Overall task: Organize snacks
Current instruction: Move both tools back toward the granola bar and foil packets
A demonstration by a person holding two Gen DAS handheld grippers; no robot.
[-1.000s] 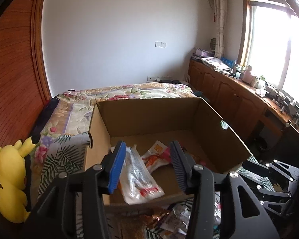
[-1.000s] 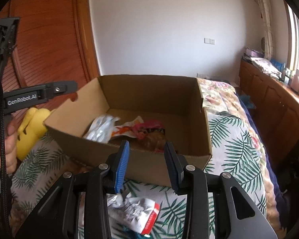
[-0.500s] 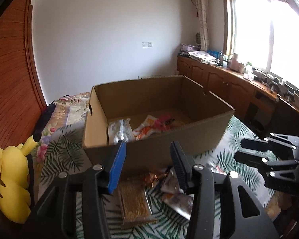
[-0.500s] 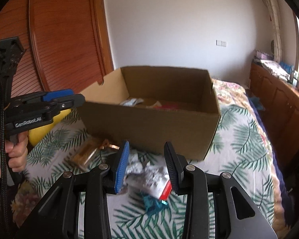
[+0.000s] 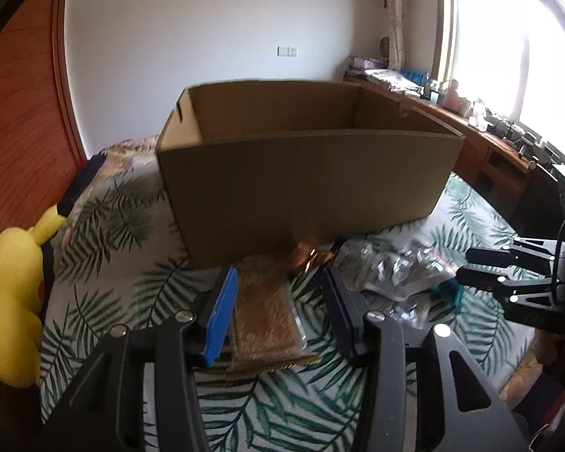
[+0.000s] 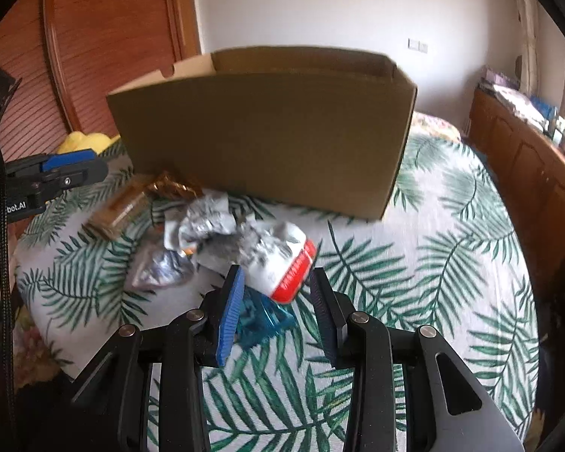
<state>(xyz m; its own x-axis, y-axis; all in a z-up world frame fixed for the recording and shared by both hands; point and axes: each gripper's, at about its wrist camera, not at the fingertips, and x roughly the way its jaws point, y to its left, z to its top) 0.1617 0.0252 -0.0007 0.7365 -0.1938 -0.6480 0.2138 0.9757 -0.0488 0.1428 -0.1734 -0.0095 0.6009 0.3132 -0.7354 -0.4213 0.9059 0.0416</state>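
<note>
A brown cardboard box [image 5: 305,184] stands on the leaf-print bedspread; it also shows in the right wrist view [image 6: 267,128]. Its inside is hidden from both cameras. My left gripper [image 5: 280,293] is open, low over a flat brown snack packet [image 5: 265,316] that lies between its fingers' line. A gold wrapper [image 5: 307,256] lies by the box front. My right gripper [image 6: 277,297] is open above a white packet with a red end [image 6: 278,260] and a blue wrapper [image 6: 261,316]. Silver packets [image 6: 196,226] lie to their left.
A yellow plush toy [image 5: 9,301] lies at the bed's left edge. Wooden slatted panels [image 6: 94,37] rise on the left. A wooden counter with clutter [image 5: 482,132] runs under the window on the right. The bedspread [image 6: 452,263] stretches right of the snacks.
Both grippers have come down from above the box to the snack pile in front of it. The box's contents have dropped out of sight. Both stayed open.
</note>
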